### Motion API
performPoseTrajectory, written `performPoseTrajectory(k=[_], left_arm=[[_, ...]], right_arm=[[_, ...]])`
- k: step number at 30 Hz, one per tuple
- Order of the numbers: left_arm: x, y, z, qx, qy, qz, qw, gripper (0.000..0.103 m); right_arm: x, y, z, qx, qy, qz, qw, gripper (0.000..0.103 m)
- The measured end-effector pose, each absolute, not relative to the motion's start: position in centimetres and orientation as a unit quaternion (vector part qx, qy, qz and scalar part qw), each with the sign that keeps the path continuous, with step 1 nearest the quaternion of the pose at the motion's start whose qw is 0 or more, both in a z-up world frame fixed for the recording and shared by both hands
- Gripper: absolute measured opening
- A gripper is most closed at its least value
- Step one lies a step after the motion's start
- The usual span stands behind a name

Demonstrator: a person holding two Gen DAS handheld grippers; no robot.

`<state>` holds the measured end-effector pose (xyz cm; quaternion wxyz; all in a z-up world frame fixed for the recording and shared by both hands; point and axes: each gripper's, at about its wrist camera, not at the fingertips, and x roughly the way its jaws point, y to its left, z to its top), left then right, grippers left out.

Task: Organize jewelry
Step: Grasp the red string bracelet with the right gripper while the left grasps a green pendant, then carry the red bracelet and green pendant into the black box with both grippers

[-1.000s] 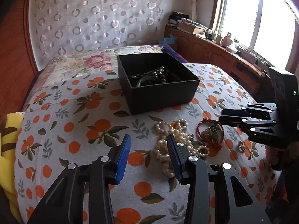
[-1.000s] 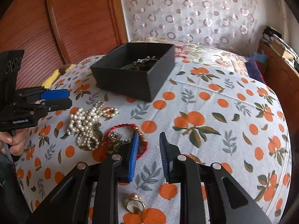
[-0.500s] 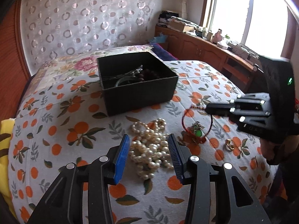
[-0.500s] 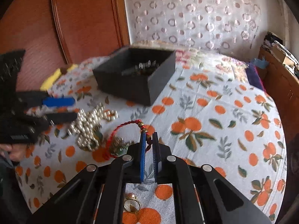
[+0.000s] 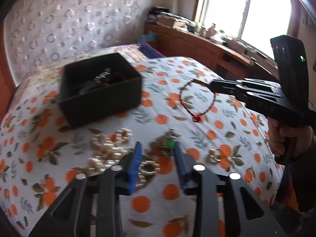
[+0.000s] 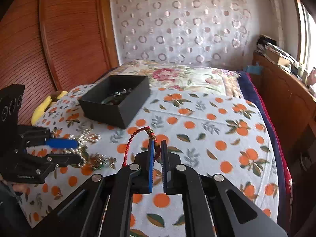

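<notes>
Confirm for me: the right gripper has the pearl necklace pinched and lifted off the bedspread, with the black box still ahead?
Not the pearls. The right gripper is shut on the red cord bracelet, as the right wrist view shows; the pearl necklace lies on the bedspread. The black box is ahead.

Matt black box point(image 6: 116, 106), glossy pearl beads point(image 5: 106, 154), printed cloth bedspread point(image 6: 207, 130).

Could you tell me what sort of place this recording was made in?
Most likely a home bedroom: the work surface is a bed with an orange-print bedspread, a wooden sideboard cluttered with household items stands under a window, and a patterned curtain hangs behind.
</notes>
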<state>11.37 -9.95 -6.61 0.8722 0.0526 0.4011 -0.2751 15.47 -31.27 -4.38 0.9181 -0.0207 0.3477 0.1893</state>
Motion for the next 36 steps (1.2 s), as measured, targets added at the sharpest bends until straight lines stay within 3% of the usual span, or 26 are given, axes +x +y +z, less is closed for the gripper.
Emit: performPoseTrajectory(k=[14,19,36], left_arm=[[13.0,-13.5,-8.5,0.1,0.425,-0.266,0.86,0.023],[12.7,-13.5,-8.3,0.105,0.418,-0.262,0.863,0.008],[11.8,-10.0,-1.5,0.052,0.35,-0.268,0.896,0.005]], right_arm=[[14.7,-32.4,-4.9,-0.007,0.343,0.187,0.921,0.008],[14.8,-32.4,-4.9,-0.009,0.344,0.187,0.92,0.008],[14.9,-30.5,-2.8,-0.018,0.326,0.2,0.924,0.008]])
